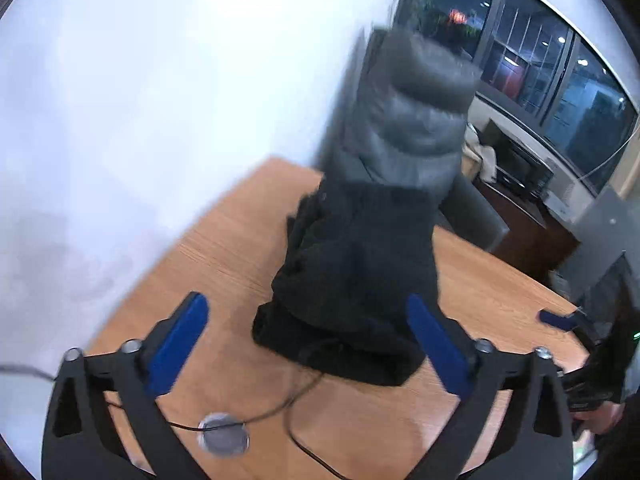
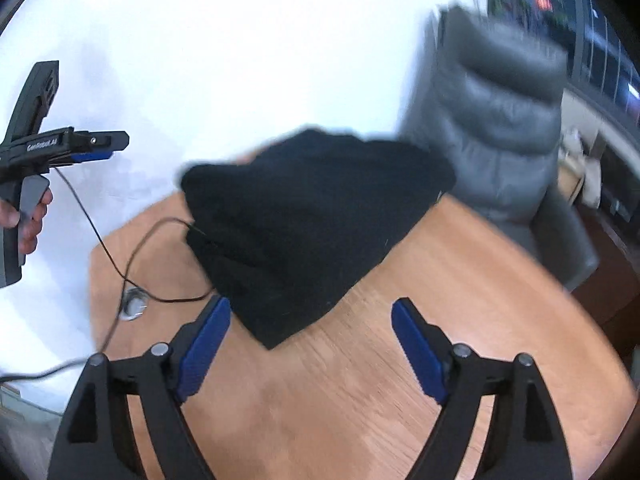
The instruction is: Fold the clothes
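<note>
the garment (image 1: 352, 280) is a black, soft, fuzzy-looking bundle lying on the wooden table (image 1: 224, 248), folded into a thick compact stack with several layers showing at its edges. in the left wrist view it sits at 12 o'clock from the left gripper (image 1: 308, 344), its near layers bulging and a rumpled lower layer sticking out toward 7 o'clock. in the right wrist view the garment (image 2: 312, 224) looks like a rough wedge, one corner pointing down to 6 o'clock — its surface flat on top, the stacked folds visible along the 9 o'clock side.

left gripper: fingers (image 1: 180, 344) spread wide, nothing between them, held just short of the garment's near edge; whether the blue pad at 3 o'clock brushes the cloth cannot be told through the blur. it also shows in the right wrist view at 9 o'clock (image 2: 100, 148), held off the table in a hand (image 2: 28, 216).

right gripper (image 2: 312, 344): fingers (image 2: 204, 348) spread wide and empty, above bare wood, the garment's corner just beyond and between them.

a thin black cable (image 2: 132, 272) runs over the table at 9 o'clock of the garment, past a round metal grommet (image 2: 134, 304). a grey padded chair (image 1: 416, 120) stands behind the table at 1 o'clock — both views are motion-blurred.
</note>
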The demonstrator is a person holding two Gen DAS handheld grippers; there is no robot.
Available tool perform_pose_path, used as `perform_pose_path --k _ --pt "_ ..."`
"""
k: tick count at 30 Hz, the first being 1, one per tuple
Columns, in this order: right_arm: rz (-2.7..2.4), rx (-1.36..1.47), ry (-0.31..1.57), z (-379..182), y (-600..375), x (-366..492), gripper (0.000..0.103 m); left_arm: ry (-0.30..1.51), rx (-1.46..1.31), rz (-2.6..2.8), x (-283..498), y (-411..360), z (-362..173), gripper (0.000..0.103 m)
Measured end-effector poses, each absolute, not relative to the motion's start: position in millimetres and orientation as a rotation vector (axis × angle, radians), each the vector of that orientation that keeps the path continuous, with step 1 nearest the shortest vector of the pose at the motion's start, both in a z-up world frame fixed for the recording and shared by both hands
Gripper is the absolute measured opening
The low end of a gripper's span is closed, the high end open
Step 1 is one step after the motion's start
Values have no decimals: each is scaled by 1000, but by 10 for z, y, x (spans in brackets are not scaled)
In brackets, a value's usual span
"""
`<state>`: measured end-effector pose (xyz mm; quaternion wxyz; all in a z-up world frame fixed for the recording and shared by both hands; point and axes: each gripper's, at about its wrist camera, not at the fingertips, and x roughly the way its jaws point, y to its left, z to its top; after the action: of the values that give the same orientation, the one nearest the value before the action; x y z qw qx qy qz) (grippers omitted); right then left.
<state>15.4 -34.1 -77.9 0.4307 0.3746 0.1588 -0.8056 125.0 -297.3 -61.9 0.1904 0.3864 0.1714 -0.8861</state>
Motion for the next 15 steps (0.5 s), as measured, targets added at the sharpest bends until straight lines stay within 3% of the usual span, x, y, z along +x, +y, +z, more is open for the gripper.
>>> perform_pose_path --k 2,9,15 --pt "-2023 880 412 -506 -337 192 95 440 1063 -2452 1406 -2595 -363 103" --pt "-2038 829 397 331 687 775 96 299 981 -2317 1950 -1272 531 103" --pt "-2125 855 412 683 1378 1211 98 294 910 -2177 2498 -495 866 103"
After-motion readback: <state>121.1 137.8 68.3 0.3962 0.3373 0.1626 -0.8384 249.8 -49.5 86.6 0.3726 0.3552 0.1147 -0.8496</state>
